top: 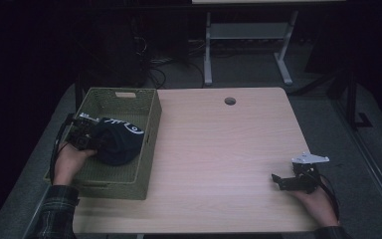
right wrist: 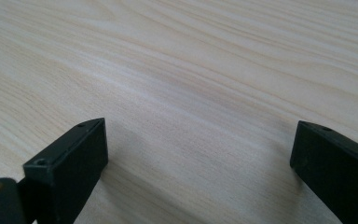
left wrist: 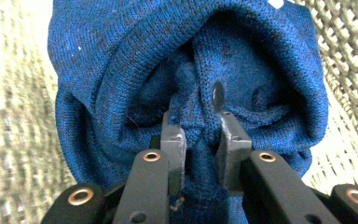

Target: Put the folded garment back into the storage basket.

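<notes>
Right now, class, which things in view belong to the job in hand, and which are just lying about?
In the job:
blue knitted garment, pinched in the left claw
green woven basket

Lying about:
right claw, open over the table
cable hole

R gripper (right wrist: 198, 154) over bare table (right wrist: 191, 70)
Jaws standing wide apart, nothing btwn them; pale wood grain running across, tips sitting low near the top.
</notes>
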Demonstrator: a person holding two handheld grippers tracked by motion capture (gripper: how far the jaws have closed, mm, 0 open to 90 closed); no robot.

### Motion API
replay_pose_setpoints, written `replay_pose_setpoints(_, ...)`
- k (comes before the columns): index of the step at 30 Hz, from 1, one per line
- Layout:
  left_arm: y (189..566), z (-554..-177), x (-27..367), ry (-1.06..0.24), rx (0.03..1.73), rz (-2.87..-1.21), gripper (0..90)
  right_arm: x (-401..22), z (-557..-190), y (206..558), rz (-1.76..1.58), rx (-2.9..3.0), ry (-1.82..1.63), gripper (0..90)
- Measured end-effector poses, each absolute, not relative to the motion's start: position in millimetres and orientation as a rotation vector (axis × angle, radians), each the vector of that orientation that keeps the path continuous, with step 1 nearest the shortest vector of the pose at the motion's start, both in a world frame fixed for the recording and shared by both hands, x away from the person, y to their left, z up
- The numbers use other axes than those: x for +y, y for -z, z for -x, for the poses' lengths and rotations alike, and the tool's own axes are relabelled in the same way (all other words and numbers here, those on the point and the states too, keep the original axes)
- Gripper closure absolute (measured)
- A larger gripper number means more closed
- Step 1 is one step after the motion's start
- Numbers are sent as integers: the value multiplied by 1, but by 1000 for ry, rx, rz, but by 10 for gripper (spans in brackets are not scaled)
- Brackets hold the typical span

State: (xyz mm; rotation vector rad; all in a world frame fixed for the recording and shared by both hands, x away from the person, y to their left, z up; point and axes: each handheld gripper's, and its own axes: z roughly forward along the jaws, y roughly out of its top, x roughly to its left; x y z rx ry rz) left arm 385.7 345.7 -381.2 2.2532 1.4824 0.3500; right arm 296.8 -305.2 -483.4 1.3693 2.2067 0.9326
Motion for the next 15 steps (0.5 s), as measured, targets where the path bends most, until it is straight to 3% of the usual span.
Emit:
replay_pose_setpoints(11, 391, -385, 349, -314, 1470, -2270, 699, -305, -297, 483, -1367, 2209, -931, 38)
replay_pose_setpoints(15, 390, -383, 352, -324, 1448, -2267, 587, -305, -297, 483, -1367, 2209, -931, 38)
